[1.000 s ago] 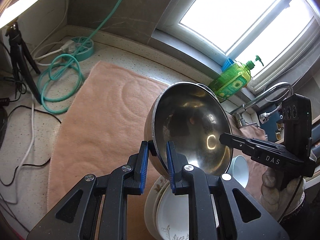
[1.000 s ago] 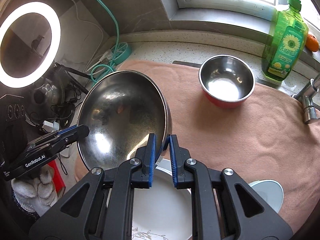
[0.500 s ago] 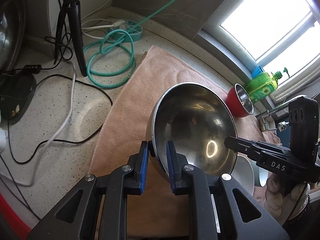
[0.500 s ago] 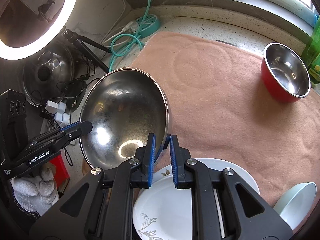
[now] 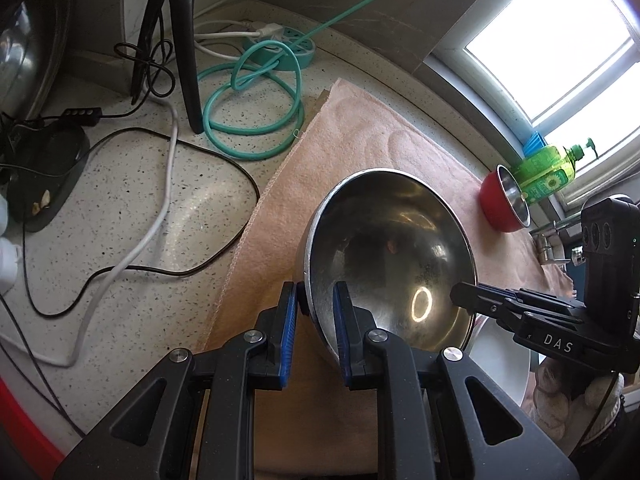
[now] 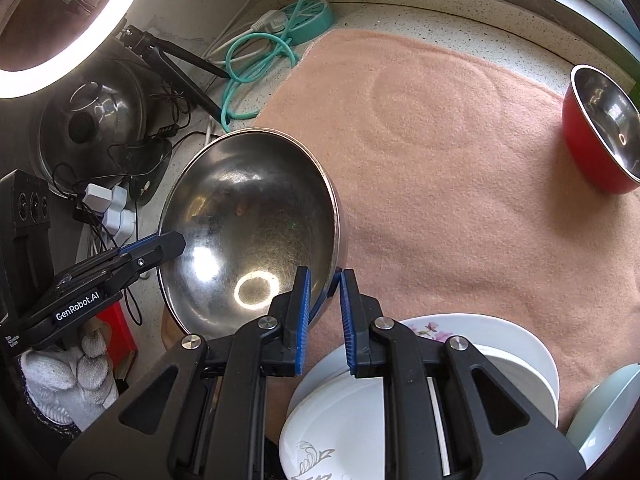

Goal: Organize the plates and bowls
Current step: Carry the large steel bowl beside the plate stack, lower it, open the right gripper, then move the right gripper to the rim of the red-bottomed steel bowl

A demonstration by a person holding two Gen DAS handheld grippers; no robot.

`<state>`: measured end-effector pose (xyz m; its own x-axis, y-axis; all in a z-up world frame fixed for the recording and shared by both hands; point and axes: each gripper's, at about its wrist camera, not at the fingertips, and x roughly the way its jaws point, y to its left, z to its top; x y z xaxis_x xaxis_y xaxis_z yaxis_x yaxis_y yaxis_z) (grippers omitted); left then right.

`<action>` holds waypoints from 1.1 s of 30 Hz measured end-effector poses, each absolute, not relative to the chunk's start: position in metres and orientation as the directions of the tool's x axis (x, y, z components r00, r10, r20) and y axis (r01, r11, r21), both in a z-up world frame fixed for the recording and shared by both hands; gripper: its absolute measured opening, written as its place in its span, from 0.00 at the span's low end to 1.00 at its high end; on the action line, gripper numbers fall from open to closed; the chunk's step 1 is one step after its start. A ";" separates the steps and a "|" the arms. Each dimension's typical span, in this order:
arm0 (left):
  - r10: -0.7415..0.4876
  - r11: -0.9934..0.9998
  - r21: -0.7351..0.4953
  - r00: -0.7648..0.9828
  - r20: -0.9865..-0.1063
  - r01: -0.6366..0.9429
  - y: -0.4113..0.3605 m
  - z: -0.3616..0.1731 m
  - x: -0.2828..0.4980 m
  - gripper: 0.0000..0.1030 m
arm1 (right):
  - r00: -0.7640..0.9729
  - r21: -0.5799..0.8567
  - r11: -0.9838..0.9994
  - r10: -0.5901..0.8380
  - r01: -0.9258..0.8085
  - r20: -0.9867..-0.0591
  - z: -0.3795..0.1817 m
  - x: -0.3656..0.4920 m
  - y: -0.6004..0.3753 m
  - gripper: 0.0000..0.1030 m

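I hold the large steel bowl with both tools at once, above the near-left part of the pink towel; my left gripper is closed to a narrow gap on the rim at one side, one blue pad inside the bowl and one outside, and my right gripper pinches the opposite rim in the same way, so each one has hold of the bowl wall and nothing else; I think two grips are used because the bowl is wide and smooth, and one pinch alone would let it swing; it is tilted, with its opening turned toward the cameras; the white plates lie stacked near the front edge of the towel, just beside the bowl, and the small red bowl stands well apart at the far right, so I judge that the open middle of the towel is kept for sorting; a pale bowl is cut off by the lens edge in the right view; I cannot tell whether the steel bowl touches the towel, because its underside is hidden; the plates are partly covered by my own fingers, so their number is unclear.
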<state>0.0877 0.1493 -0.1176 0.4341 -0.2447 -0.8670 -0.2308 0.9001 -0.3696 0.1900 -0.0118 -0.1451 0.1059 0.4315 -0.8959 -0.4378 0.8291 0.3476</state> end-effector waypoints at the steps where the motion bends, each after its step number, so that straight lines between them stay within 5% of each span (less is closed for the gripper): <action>1: -0.244 0.901 -0.368 0.434 -0.867 -0.230 0.149 -0.118 0.088 0.16 | 0.103 0.349 0.828 0.432 -0.438 -0.896 -0.145 0.191 -0.012 0.15; 12: -0.221 0.906 -0.347 0.426 -0.877 -0.244 0.153 -0.121 0.089 0.16 | 0.135 0.302 0.824 0.410 -0.479 -0.902 -0.140 0.188 -0.009 0.17; 17: -0.193 0.914 -0.324 0.443 -0.876 -0.244 0.159 -0.111 0.085 0.17 | 0.166 0.300 0.825 0.420 -0.479 -0.892 -0.128 0.186 -0.017 0.41; 33: -0.188 0.934 -0.314 0.515 -0.836 -0.170 0.138 -0.067 0.100 0.24 | 0.274 0.313 0.858 0.442 -0.407 -0.854 -0.085 0.200 -0.084 0.50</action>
<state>0.0998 0.1378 -0.0669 0.5151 -0.1879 -0.8363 -0.1698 0.9340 -0.3145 0.2004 -0.0840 -0.0852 0.2744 0.4422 -0.8539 -0.4073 0.8579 0.3133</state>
